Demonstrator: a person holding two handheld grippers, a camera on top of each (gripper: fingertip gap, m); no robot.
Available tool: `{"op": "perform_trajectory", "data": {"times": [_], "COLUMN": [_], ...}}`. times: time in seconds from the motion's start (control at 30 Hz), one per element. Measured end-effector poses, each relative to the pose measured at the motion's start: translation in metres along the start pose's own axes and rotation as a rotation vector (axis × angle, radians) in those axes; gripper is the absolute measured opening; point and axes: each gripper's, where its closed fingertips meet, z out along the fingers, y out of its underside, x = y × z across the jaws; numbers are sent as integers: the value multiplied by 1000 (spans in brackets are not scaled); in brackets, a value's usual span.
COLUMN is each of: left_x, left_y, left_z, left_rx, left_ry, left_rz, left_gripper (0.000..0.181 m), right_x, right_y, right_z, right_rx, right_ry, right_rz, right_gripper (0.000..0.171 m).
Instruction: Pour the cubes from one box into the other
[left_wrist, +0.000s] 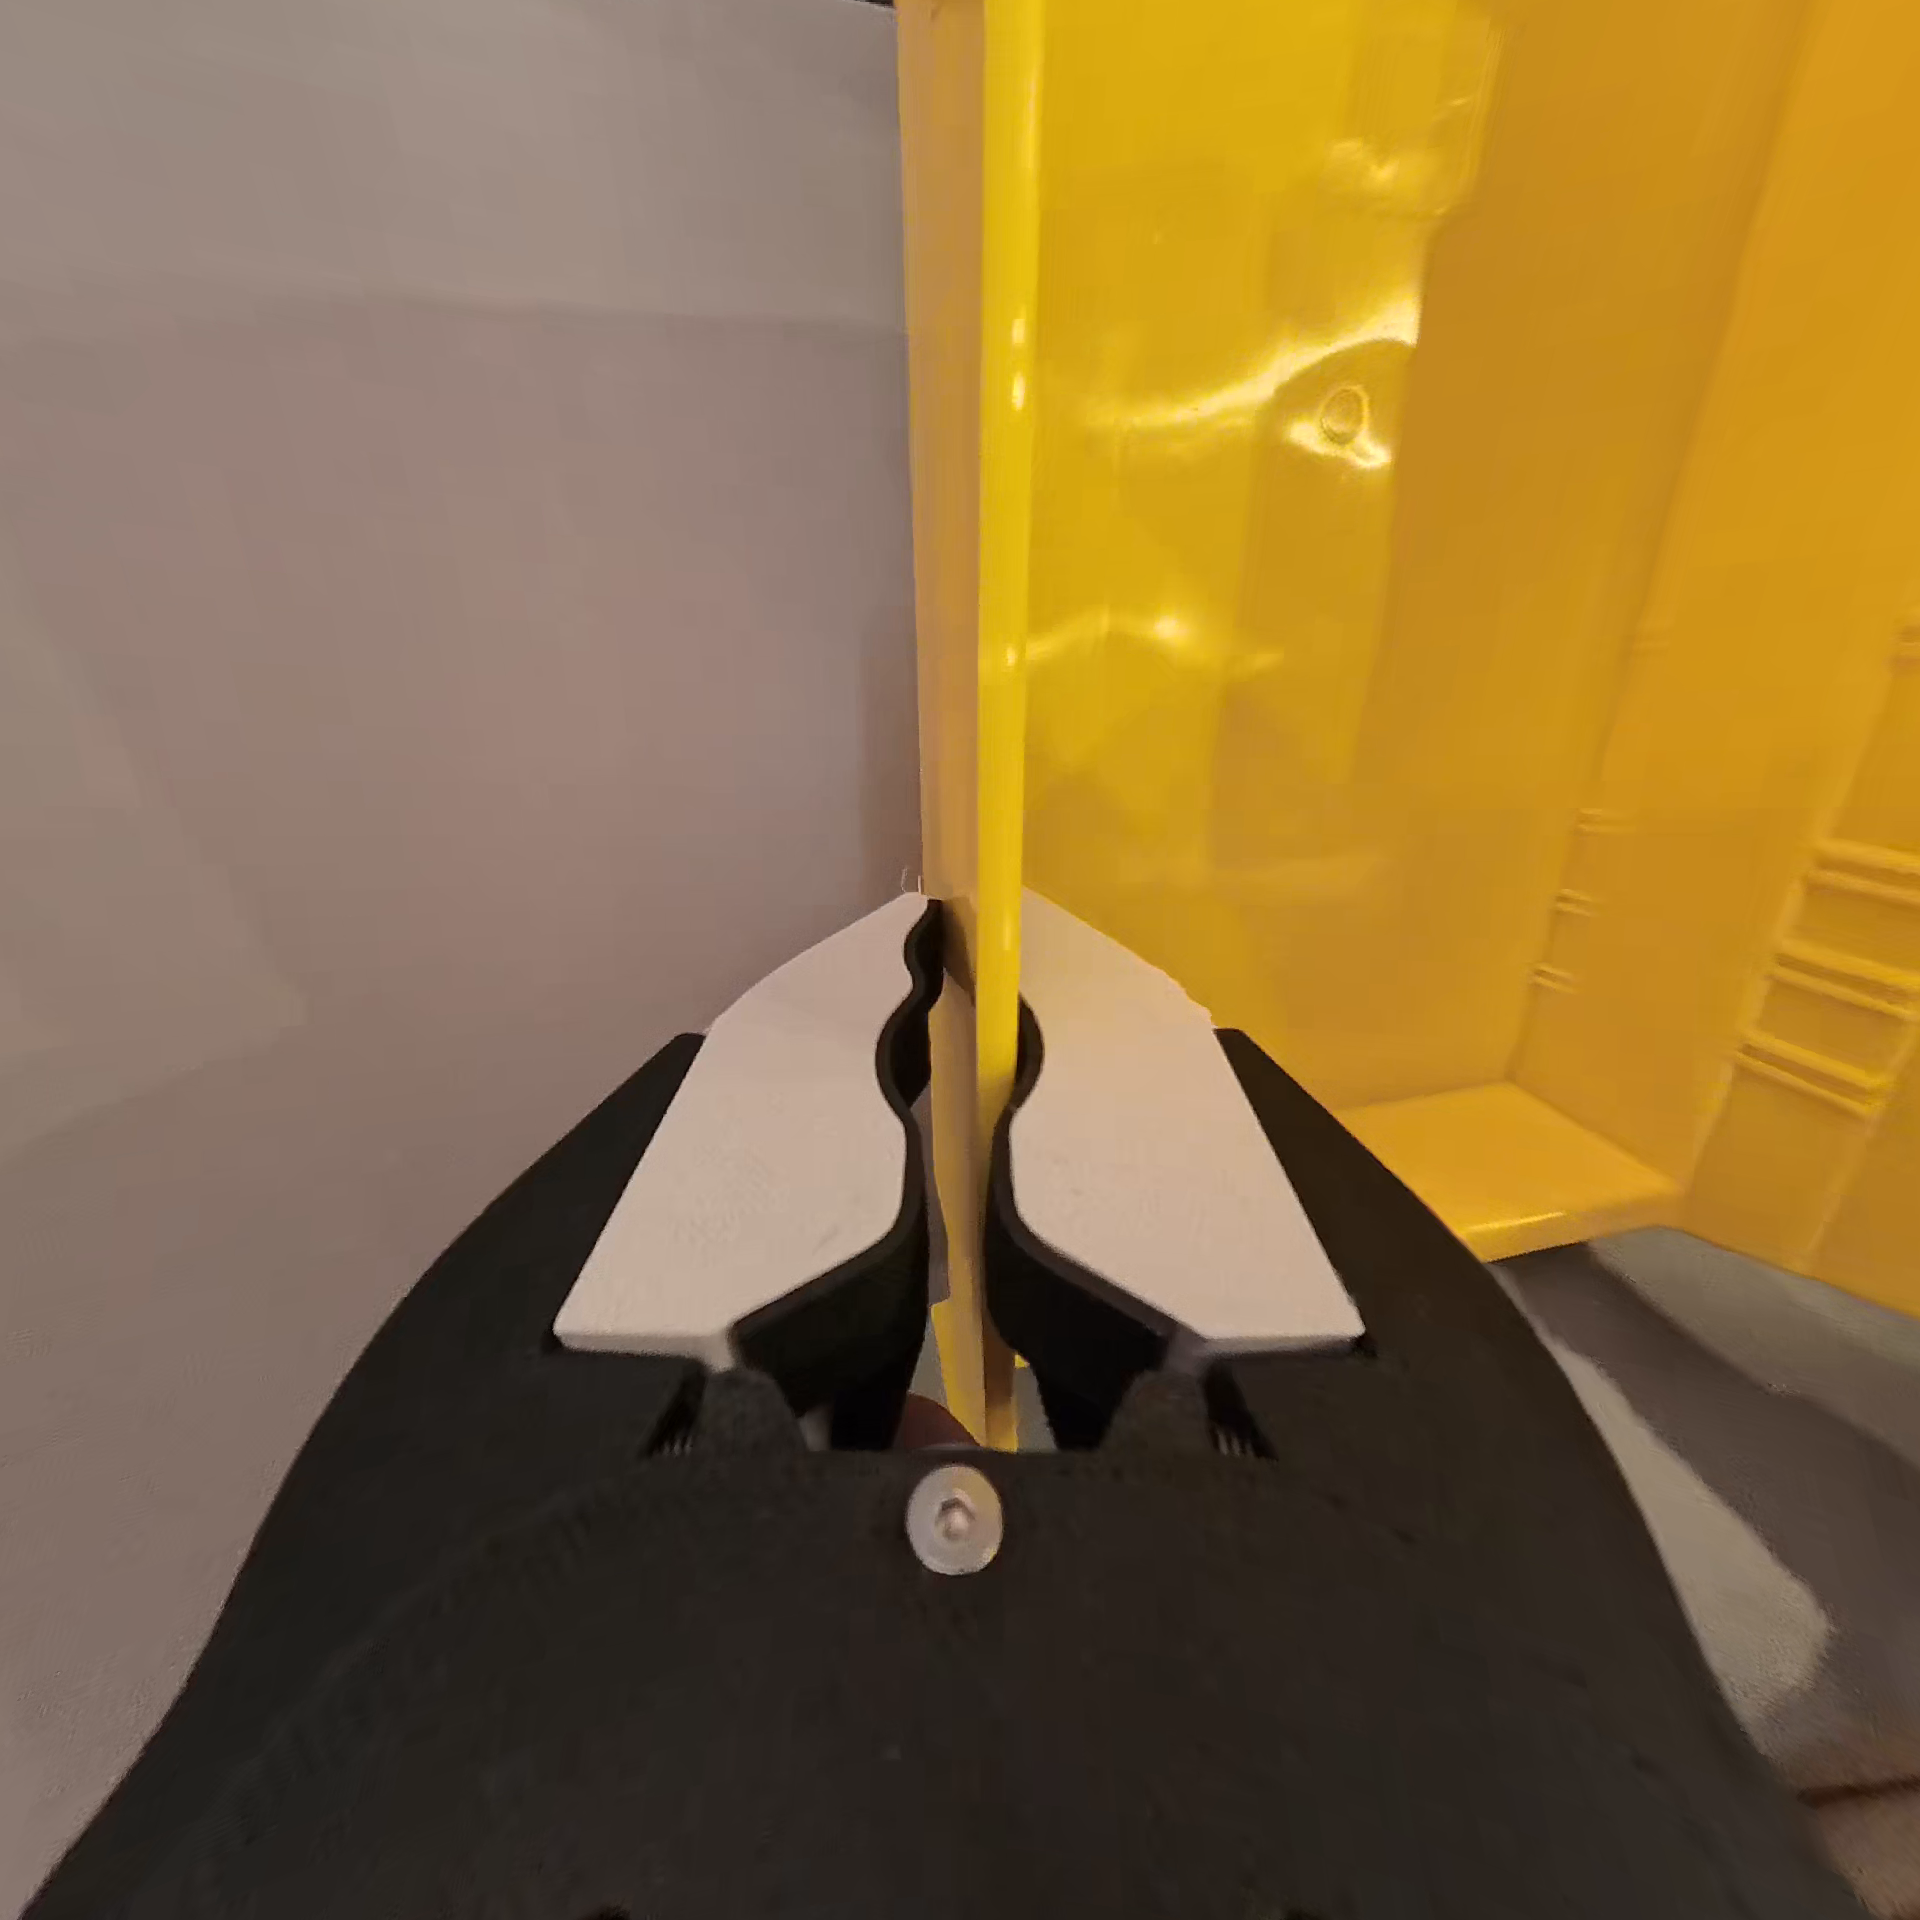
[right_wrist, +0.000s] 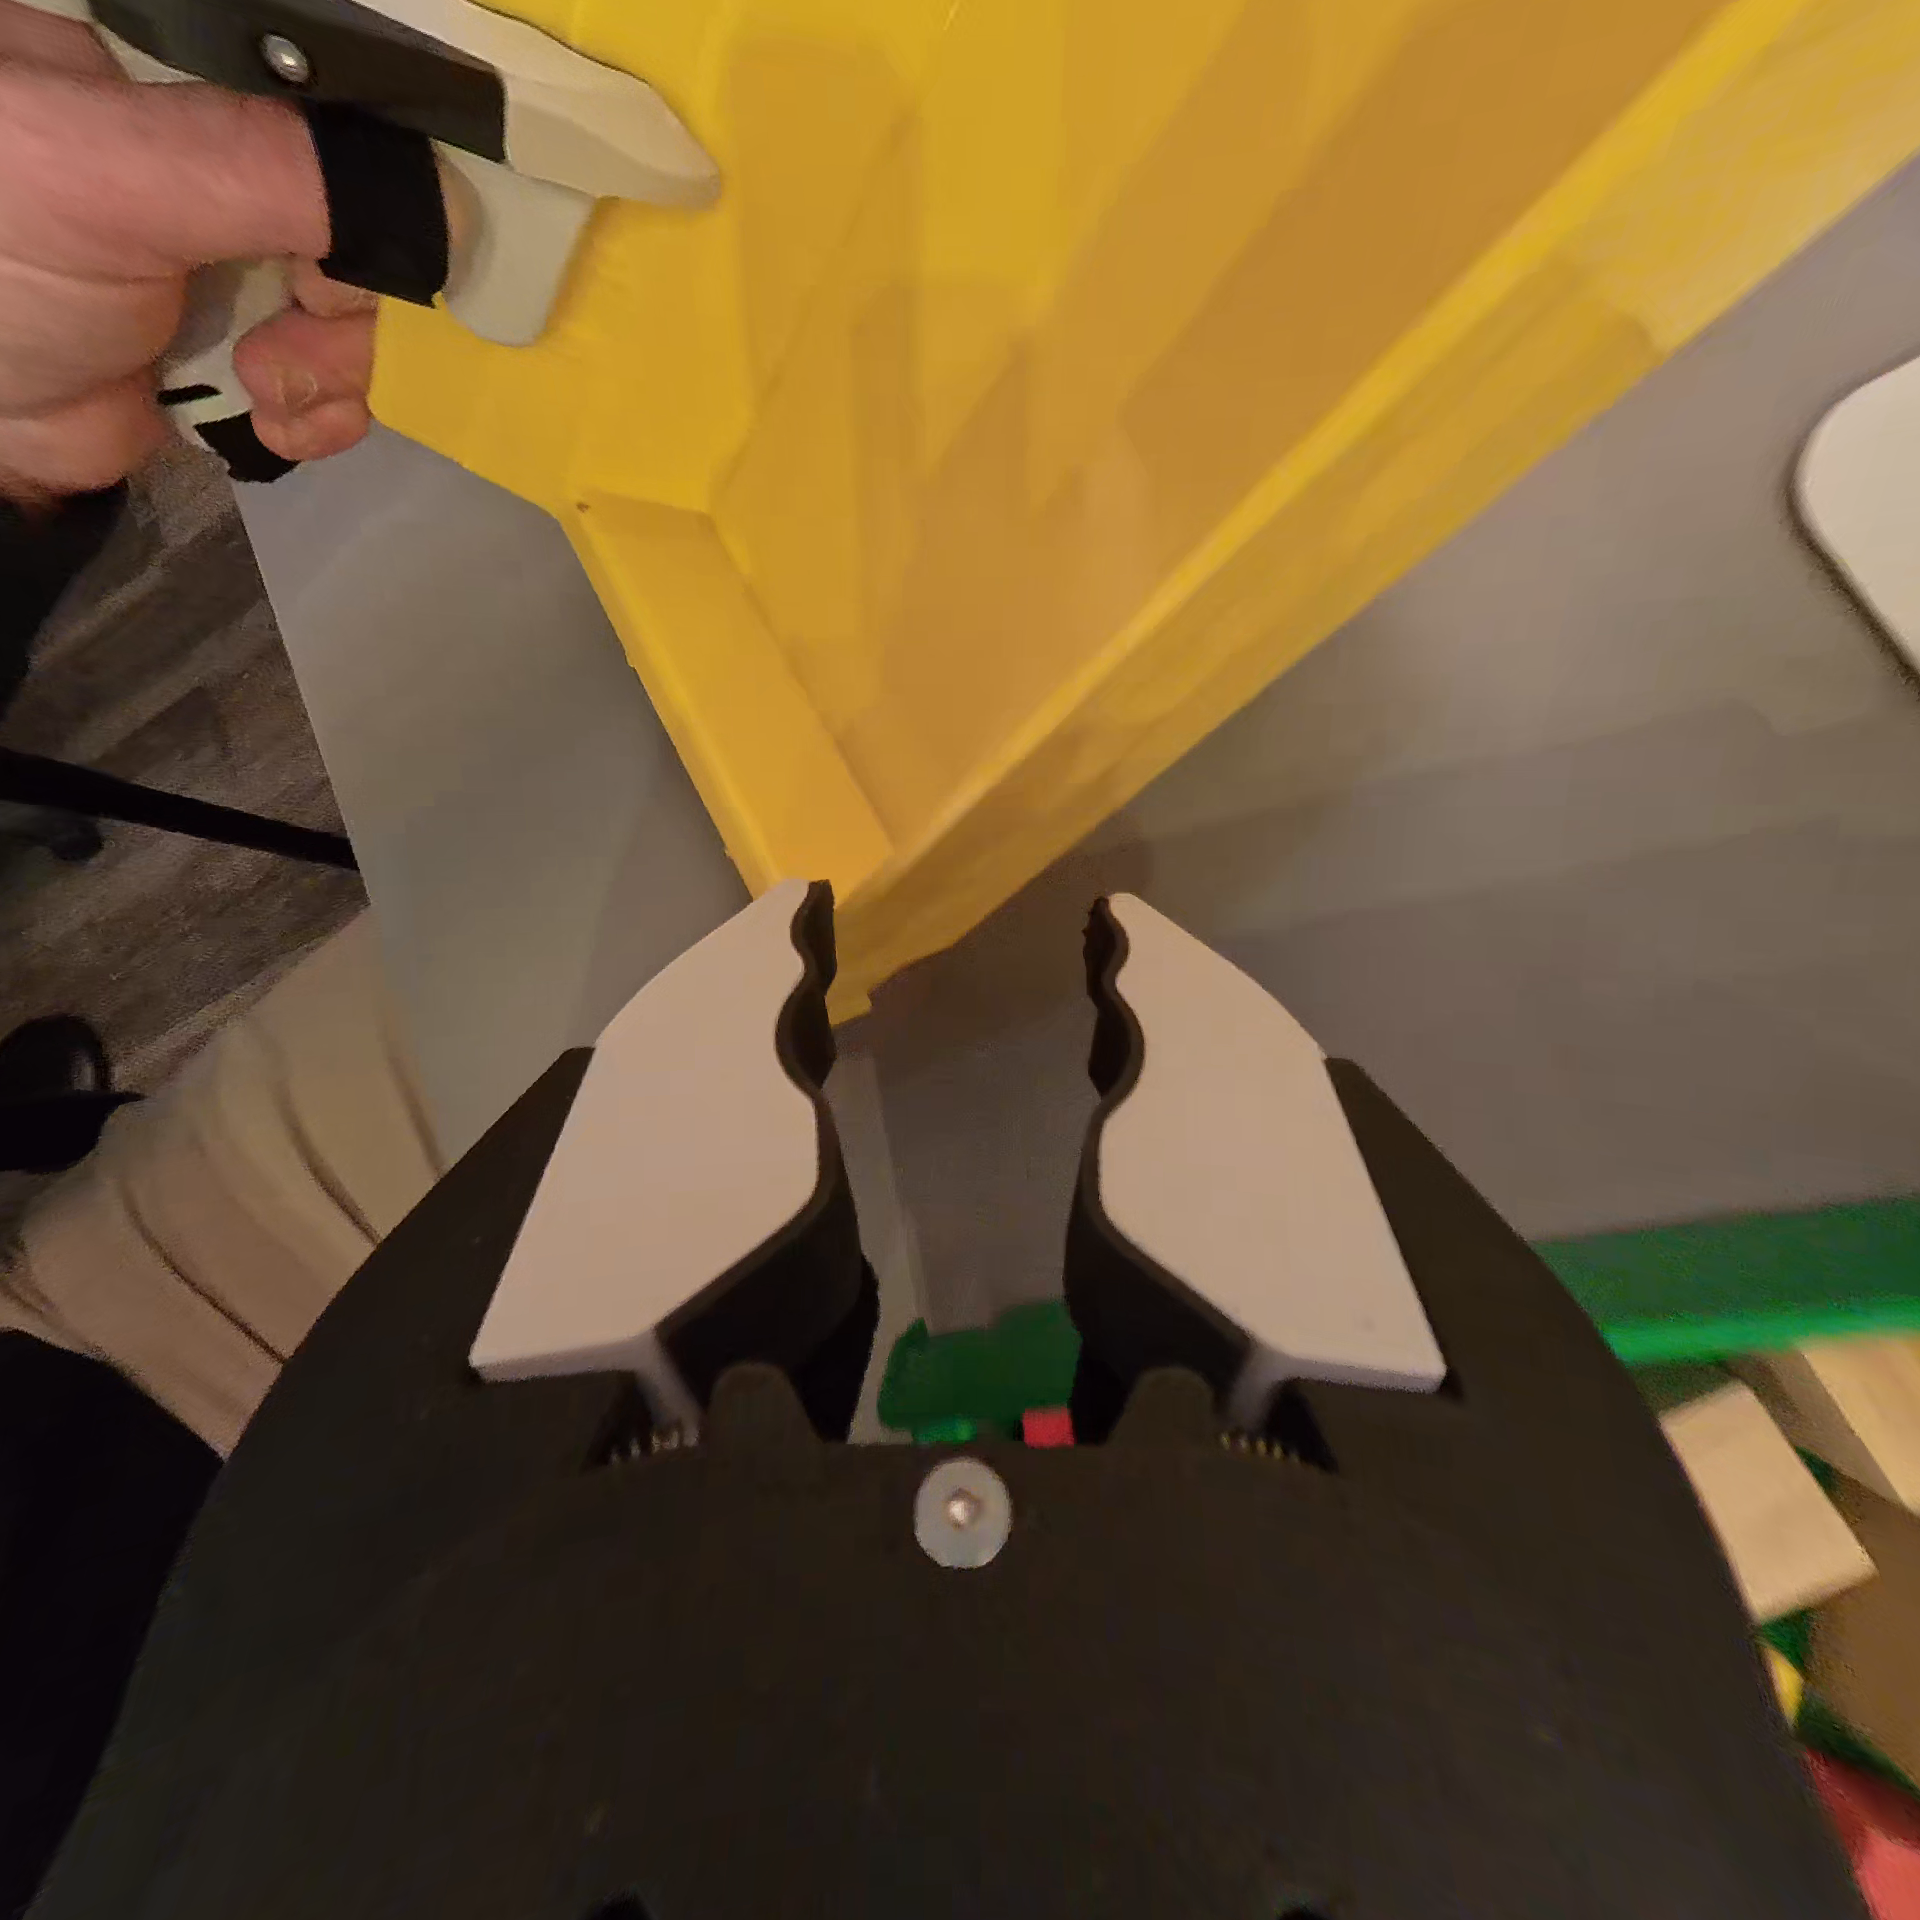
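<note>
My left gripper (left_wrist: 977, 914) is shut on the thin wall of the yellow box (left_wrist: 1299, 520); the box's inside shows to the right with no cubes in it. In the right wrist view the yellow box (right_wrist: 987, 416) is tilted above the grey table, with the left gripper (right_wrist: 582, 187) clamped on its upper left edge. My right gripper (right_wrist: 961, 899) is open and empty, its left fingertip right beside the box's lower corner. The green box (right_wrist: 1714, 1288) lies below it at the right, with wooden cubes (right_wrist: 1756, 1496) and coloured ones inside.
The grey table (right_wrist: 1455, 831) spreads under the boxes. A white rounded object (right_wrist: 1870, 499) lies at the right edge. A person's hand (right_wrist: 135, 260) holds the left gripper. Wood-look floor (right_wrist: 156, 675), a black cable and a beige trouser leg show at the left.
</note>
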Motion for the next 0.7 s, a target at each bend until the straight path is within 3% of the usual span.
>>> {"op": "perform_trajectory", "data": {"times": [0.03, 0.17, 0.3, 0.4, 0.57, 0.7], "left_x": [0, -6, -12, -24, -31, -36], "left_y": [1, 2, 11, 16, 20, 25], "left_z": [1, 2, 4, 7, 4, -4], "left_rx": [-23, -80, -158, -176, -188, -214], "left_ry": [12, 62, 108, 78, 50, 16], "left_rz": [-15, -64, -87, -74, -2, 85], "left_gripper": [5, 9, 14, 13, 8, 7], "right_x": [2, 39, 95, 131, 148, 133], "right_y": [3, 28, 85, 135, 200, 202], "right_z": [-12, -82, -153, -186, -181, -152], "right_rx": [15, 78, 66, 60, -36, -21], "right_ry": [20, 221, 370, 446, 415, 264], "right_rz": [-14, -66, 80, 228, 390, 416], "right_gripper": [42, 45, 58, 62, 65, 61]}}
